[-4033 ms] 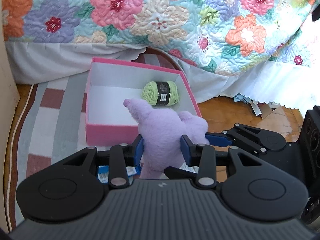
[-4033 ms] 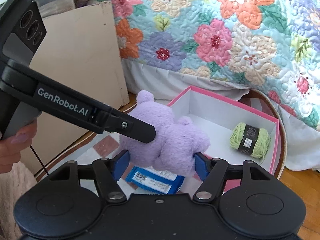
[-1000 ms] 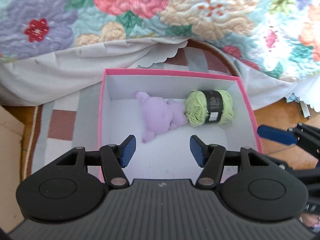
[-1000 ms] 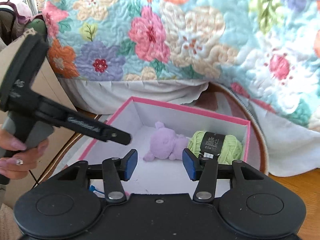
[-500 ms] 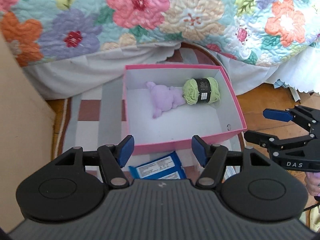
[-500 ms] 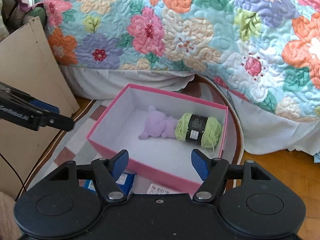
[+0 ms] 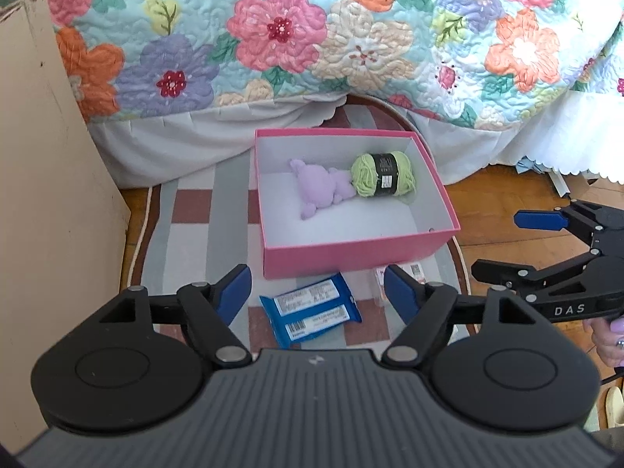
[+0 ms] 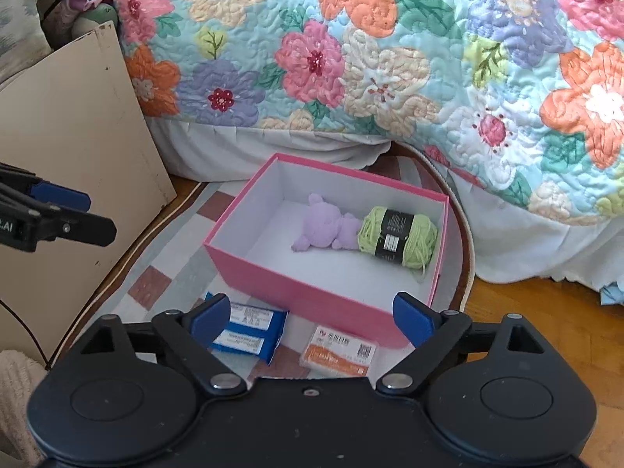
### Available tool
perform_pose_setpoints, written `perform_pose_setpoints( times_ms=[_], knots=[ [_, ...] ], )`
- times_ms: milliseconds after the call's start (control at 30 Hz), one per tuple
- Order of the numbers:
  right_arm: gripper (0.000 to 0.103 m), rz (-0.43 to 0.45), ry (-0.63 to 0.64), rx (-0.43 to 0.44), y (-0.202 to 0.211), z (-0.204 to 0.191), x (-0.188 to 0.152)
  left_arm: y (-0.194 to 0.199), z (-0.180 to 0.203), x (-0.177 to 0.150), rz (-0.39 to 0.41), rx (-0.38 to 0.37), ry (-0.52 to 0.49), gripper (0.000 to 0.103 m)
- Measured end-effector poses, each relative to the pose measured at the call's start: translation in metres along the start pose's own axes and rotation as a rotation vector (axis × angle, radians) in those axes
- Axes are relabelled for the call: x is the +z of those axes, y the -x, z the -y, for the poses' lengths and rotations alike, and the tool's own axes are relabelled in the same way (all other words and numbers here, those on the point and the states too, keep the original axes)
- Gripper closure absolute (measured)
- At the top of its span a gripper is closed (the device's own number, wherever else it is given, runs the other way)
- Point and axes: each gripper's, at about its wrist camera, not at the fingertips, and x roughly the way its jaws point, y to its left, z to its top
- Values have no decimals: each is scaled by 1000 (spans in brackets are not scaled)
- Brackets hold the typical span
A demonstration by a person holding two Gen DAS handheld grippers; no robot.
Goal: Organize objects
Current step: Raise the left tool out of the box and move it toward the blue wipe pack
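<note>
A pink box (image 7: 351, 251) (image 8: 312, 292) stands on a striped rug. Inside it a purple plush toy (image 7: 319, 187) (image 8: 325, 224) lies against a green yarn ball (image 7: 382, 174) (image 8: 397, 240). In front of the box lie a blue packet (image 7: 312, 312) (image 8: 249, 331) and an orange-and-white packet (image 8: 339, 353). My left gripper (image 7: 315, 279) (image 8: 99, 214) hovers over the blue packet, jaws opening and empty. My right gripper (image 8: 312, 306) (image 7: 497, 243) hangs before the box's near wall, jaws also opening, nothing between them.
A bed with a flowered quilt (image 7: 351, 39) rises right behind the box. A beige board (image 7: 50, 195) stands at the left. Wood floor (image 7: 499, 195) lies right of the rug (image 7: 187, 241). A person's fingers (image 7: 612, 331) show at the right edge.
The plush, earlier held between both grippers, now lies in the box. Both grippers have drawn back and up from the box, and their jaws have widened.
</note>
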Motion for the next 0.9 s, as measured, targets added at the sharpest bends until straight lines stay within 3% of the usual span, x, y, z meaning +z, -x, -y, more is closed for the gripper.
perform_pose_setpoints(
  times_ms=[433,667,800,900],
  knots=[
    [2,-4,67,25,17,-25,-17,2,-5,-23,-5,1,2,24],
    [2,-20,84,119,10,-33,-29,-4,-4,-36,-12,15,-11,23],
    [2,-9,112,136,8,-41,-37,-11,-5,-42,-29,1,0,20],
    [2,50,108,147,7,-43,-44,-17,-7,-46,-36,-4,6,19]
  ],
)
